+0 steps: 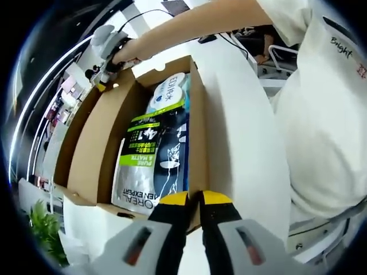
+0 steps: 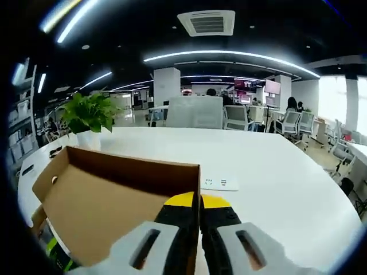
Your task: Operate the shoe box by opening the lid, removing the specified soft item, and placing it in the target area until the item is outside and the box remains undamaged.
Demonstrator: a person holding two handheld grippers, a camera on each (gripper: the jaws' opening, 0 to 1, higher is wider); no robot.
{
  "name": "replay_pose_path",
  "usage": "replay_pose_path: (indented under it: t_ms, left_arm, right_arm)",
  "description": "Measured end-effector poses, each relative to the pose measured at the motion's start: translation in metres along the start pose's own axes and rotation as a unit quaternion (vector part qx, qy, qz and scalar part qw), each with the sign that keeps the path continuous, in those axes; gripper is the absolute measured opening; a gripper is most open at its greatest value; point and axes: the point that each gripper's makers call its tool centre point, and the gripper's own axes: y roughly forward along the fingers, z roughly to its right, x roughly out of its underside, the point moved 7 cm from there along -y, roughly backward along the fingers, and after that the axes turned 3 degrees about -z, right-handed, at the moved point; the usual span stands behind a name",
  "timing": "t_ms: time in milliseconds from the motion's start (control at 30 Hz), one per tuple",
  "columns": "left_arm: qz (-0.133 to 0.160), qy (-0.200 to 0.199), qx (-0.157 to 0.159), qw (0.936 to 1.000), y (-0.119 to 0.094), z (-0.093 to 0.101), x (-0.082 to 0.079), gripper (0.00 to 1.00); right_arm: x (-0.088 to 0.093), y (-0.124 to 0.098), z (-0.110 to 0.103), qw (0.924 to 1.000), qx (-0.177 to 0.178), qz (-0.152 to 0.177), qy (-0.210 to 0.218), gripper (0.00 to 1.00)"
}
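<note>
Lying flat inside the open brown cardboard shoe box [image 1: 92, 149], the soft plastic pouch with green, black and white print [image 1: 152, 154] is exposed; the removal step is judged next. The raised cardboard lid [image 2: 97, 200] appears pinched at its edge by the clenched right gripper [image 2: 199, 201]. The left gripper [image 1: 195, 199] is closed at the box's near wall, apparently nipping it. The white table [image 2: 275, 189] is beyond.

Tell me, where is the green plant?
In the right gripper view, the potted plant stands on the white table, upper left, behind the open shoe box lid.
</note>
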Motion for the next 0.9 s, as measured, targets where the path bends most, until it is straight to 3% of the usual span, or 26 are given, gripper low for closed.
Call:
replay_pose_path:
  t_ms: [233,633,800,900]
  left_arm:
    - [0.005,0.000,0.002,1.0000,0.000,-0.001,0.001,0.06]
    - [0.008,0.000,0.004,1.0000,0.001,-0.002,0.001,0.06]
    - [0.005,0.000,0.004,1.0000,0.001,-0.001,0.001,0.06]
    - [0.008,0.000,0.004,1.0000,0.001,-0.001,0.001,0.06]
  right_arm:
    - [0.003,0.012,0.003,0.9999,-0.002,-0.010,0.003,0.00]
    - [0.014,0.013,0.003,0.9996,-0.001,-0.030,-0.003,0.00]
    - [0.020,0.015,0.004,0.9976,-0.005,-0.054,0.044,0.00]
    - [0.025,0.013,0.001,0.9972,-0.003,-0.060,0.046,0.00]
